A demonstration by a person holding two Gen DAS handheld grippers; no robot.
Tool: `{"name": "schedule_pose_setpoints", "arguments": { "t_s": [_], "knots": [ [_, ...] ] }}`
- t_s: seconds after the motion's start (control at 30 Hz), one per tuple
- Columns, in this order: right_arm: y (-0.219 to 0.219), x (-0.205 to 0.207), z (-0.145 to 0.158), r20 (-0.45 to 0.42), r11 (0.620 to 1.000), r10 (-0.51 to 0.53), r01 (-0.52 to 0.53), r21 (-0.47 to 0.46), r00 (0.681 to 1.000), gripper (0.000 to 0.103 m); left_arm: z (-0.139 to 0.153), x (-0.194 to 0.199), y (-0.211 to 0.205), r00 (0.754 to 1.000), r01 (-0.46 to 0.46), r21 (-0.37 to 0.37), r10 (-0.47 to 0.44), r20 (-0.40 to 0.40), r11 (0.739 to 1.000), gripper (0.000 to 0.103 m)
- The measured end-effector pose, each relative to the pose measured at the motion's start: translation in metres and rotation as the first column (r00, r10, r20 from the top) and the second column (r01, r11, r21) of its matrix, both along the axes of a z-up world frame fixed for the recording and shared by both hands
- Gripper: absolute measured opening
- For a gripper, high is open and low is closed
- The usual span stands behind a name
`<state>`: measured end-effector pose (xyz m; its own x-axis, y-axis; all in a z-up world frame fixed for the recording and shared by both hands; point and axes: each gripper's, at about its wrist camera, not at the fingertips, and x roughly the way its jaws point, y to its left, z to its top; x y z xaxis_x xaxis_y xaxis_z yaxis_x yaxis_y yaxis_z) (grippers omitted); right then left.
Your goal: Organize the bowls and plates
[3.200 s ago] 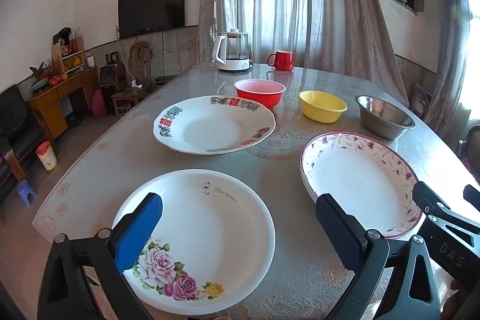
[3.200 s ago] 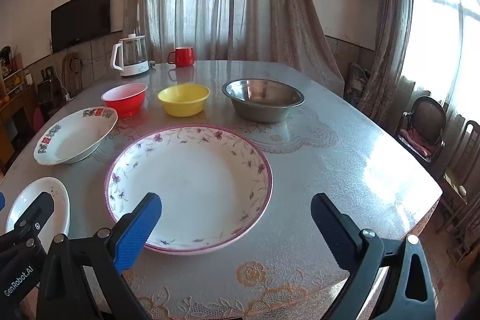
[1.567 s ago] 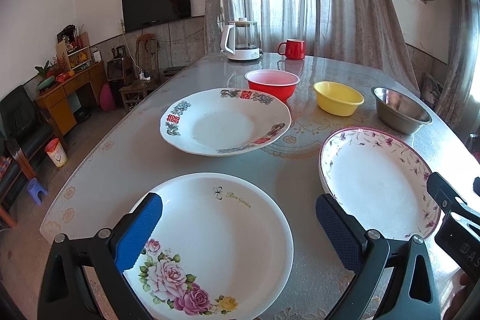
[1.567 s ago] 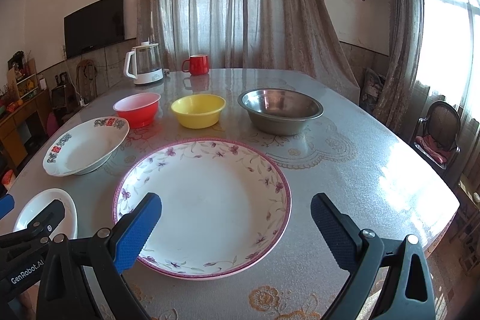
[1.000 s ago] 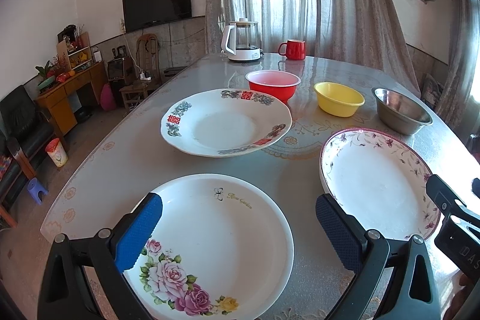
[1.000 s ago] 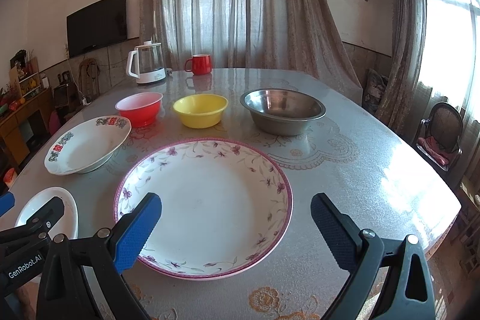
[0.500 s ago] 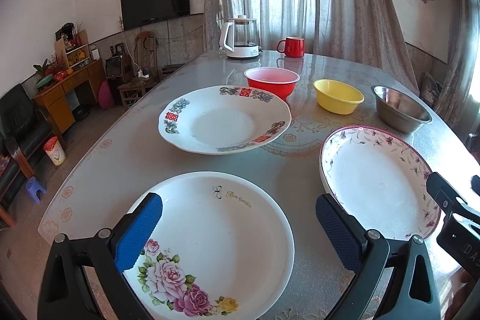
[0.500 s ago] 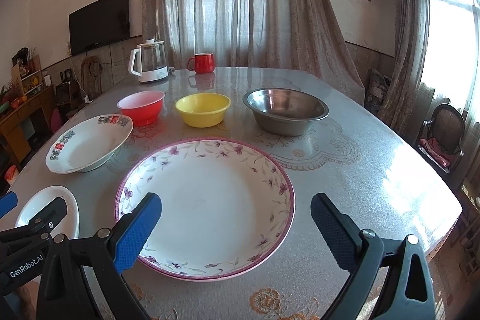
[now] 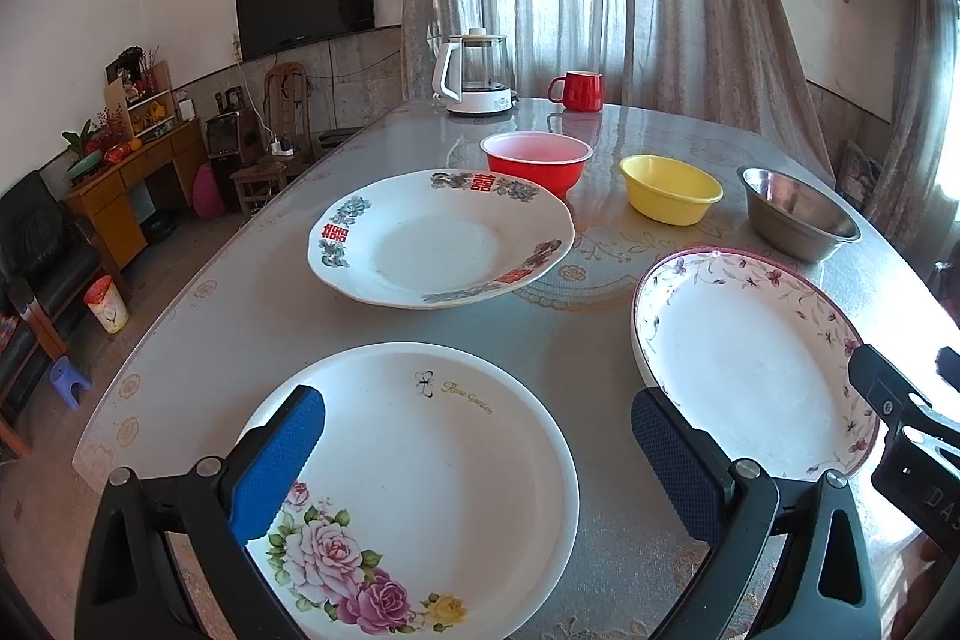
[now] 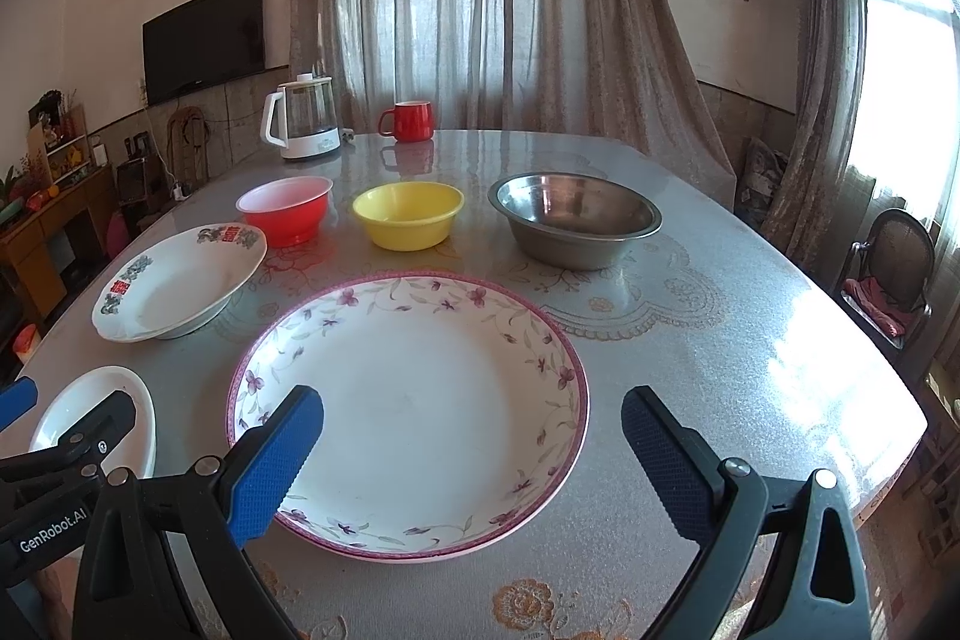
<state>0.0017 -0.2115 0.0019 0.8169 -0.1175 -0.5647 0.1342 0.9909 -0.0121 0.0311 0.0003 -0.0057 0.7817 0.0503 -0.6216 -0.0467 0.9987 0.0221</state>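
My left gripper (image 9: 477, 451) is open and empty above the near side of a white rose plate (image 9: 420, 484). My right gripper (image 10: 471, 451) is open and empty above the near side of a pink-rimmed floral plate (image 10: 408, 400), which also shows in the left wrist view (image 9: 744, 358). A white plate with red characters (image 9: 441, 238) lies behind. Further back stand a red bowl (image 9: 536, 160), a yellow bowl (image 9: 670, 188) and a steel bowl (image 9: 798, 211), in a row.
A glass kettle (image 9: 477, 73) and a red mug (image 9: 579, 90) stand at the far end of the grey patterned table (image 9: 570, 334). Table edges run near on the left and right. A chair (image 10: 891, 274) stands off the right side.
Both grippers have drifted slightly forward and steadied over the plates. Nothing on the table has moved, and both stay open.
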Motion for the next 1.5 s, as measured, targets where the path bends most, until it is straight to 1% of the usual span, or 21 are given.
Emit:
{"name": "schedule_pose_setpoints", "arguments": {
  "t_s": [0.3, 0.37, 0.43, 0.5, 0.57, 0.63, 0.7, 0.8, 0.9, 0.93, 1.0, 1.07, 1.1, 1.13, 1.17, 1.27, 1.33, 1.4, 1.43, 1.47, 1.5],
  "knots": [
    [-0.004, -0.001, 0.0, 0.001, 1.0, -0.002, 0.002, 0.009, 1.0, 0.101, 0.001, -0.001, -0.004, 1.0, 0.018, 0.002, -0.018, 0.002, 1.0, 0.103],
    [-0.006, 0.0, 0.001, -0.003, 1.0, 0.001, 0.0, 0.017, 1.0, 0.101, 0.002, 0.001, -0.006, 0.999, 0.038, -0.006, -0.038, -0.002, 0.999, 0.103],
    [-0.009, 0.001, 0.001, -0.012, 1.0, 0.007, -0.006, 0.028, 1.0, 0.101, 0.003, 0.003, -0.007, 0.997, 0.073, -0.038, -0.074, -0.011, 0.997, 0.103],
    [-0.014, 0.004, 0.001, -0.021, 0.998, 0.026, -0.025, 0.051, 0.999, 0.101, 0.005, 0.007, -0.006, 0.99, 0.131, -0.112, -0.135, -0.027, 0.985, 0.103],
    [-0.021, 0.007, 0.002, -0.034, 0.995, 0.063, -0.06, 0.082, 0.997, 0.101, 0.007, 0.015, -0.005, 0.979, 0.176, -0.197, -0.192, -0.064, 0.965, 0.103],
    [-0.031, 0.011, 0.003, -0.044, 0.985, 0.108, -0.1, 0.144, 0.993, 0.101, 0.009, 0.022, -0.007, 0.968, 0.213, -0.242, -0.238, -0.077, 0.947, 0.103],
    [-0.042, 0.016, 0.002, -0.065, 0.973, 0.141, -0.126, 0.192, 0.988, 0.101, 0.012, 0.025, -0.014, 0.962, 0.244, -0.224, -0.264, -0.066, 0.944, 0.103],
    [-0.059, 0.024, -0.001, -0.109, 0.964, 0.147, -0.118, 0.239, 0.983, 0.101, 0.018, 0.029, -0.023, 0.95, 0.292, -0.207, -0.308, -0.05, 0.934, 0.103],
    [-0.079, 0.028, -0.005, -0.129, 0.953, 0.138, -0.097, 0.286, 0.982, 0.1, 0.019, 0.041, -0.028, 0.932, 0.334, -0.216, -0.356, -0.072, 0.917, 0.103],
    [-0.085, 0.031, -0.006, -0.135, 0.948, 0.136, -0.089, 0.306, 0.981, 0.097, 0.018, 0.046, -0.03, 0.922, 0.351, -0.23, -0.378, -0.087, 0.908, 0.103],
    [-0.097, 0.036, -0.01, -0.154, 0.938, 0.134, -0.076, 0.338, 0.979, 0.087, 0.016, 0.056, -0.034, 0.902, 0.375, -0.258, -0.414, -0.119, 0.89, 0.103],
    [-0.106, 0.043, -0.016, -0.18, 0.931, 0.134, -0.062, 0.36, 0.975, 0.062, 0.013, 0.065, -0.038, 0.897, 0.375, -0.259, -0.419, -0.141, 0.89, 0.103],
    [-0.11, 0.047, -0.019, -0.193, 0.927, 0.141, -0.061, 0.371, 0.971, 0.056, 0.012, 0.068, -0.039, 0.896, 0.377, -0.25, -0.42, -0.145, 0.892, 0.103],
    [-0.112, 0.051, -0.021, -0.2, 0.924, 0.149, -0.064, 0.377, 0.968, 0.047, 0.011, 0.072, -0.04, 0.893, 0.377, -0.242, -0.42, -0.16, 0.894, 0.103],
    [-0.113, 0.056, -0.023, -0.209, 0.925, 0.153, -0.065, 0.376, 0.966, 0.04, 0.009, 0.076, -0.041, 0.886, 0.382, -0.245, -0.428, -0.178, 0.891, 0.103],
    [-0.112, 0.066, -0.029, -0.232, 0.935, 0.154, -0.065, 0.349, 0.96, 0.036, 0.005, 0.085, -0.044, 0.872, 0.385, -0.247, -0.438, -0.217, 0.889, 0.103],
    [-0.111, 0.071, -0.033, -0.248, 0.942, 0.15, -0.062, 0.331, 0.957, 0.034, 0.003, 0.091, -0.044, 0.877, 0.368, -0.23, -0.419, -0.237, 0.901, 0.102],
    [-0.113, 0.075, -0.039, -0.264, 0.943, 0.149, -0.057, 0.328, 0.953, 0.033, 0.001, 0.095, -0.043, 0.878, 0.358, -0.224, -0.409, -0.25, 0.906, 0.092],
    [-0.114, 0.076, -0.042, -0.268, 0.941, 0.151, -0.055, 0.333, 0.951, 0.033, 0.0, 0.098, -0.043, 0.873, 0.355, -0.229, -0.409, -0.265, 0.906, 0.08],
    [-0.115, 0.078, -0.044, -0.272, 0.94, 0.153, -0.055, 0.338, 0.95, 0.032, -0.002, 0.101, -0.044, 0.87, 0.35, -0.233, -0.407, -0.279, 0.907, 0.075],
    [-0.116, 0.078, -0.046, -0.276, 0.939, 0.154, -0.053, 0.34, 0.949, 0.031, -0.004, 0.104, -0.045, 0.867, 0.349, -0.233, -0.407, -0.287, 0.908, 0.075]
  ]
}}
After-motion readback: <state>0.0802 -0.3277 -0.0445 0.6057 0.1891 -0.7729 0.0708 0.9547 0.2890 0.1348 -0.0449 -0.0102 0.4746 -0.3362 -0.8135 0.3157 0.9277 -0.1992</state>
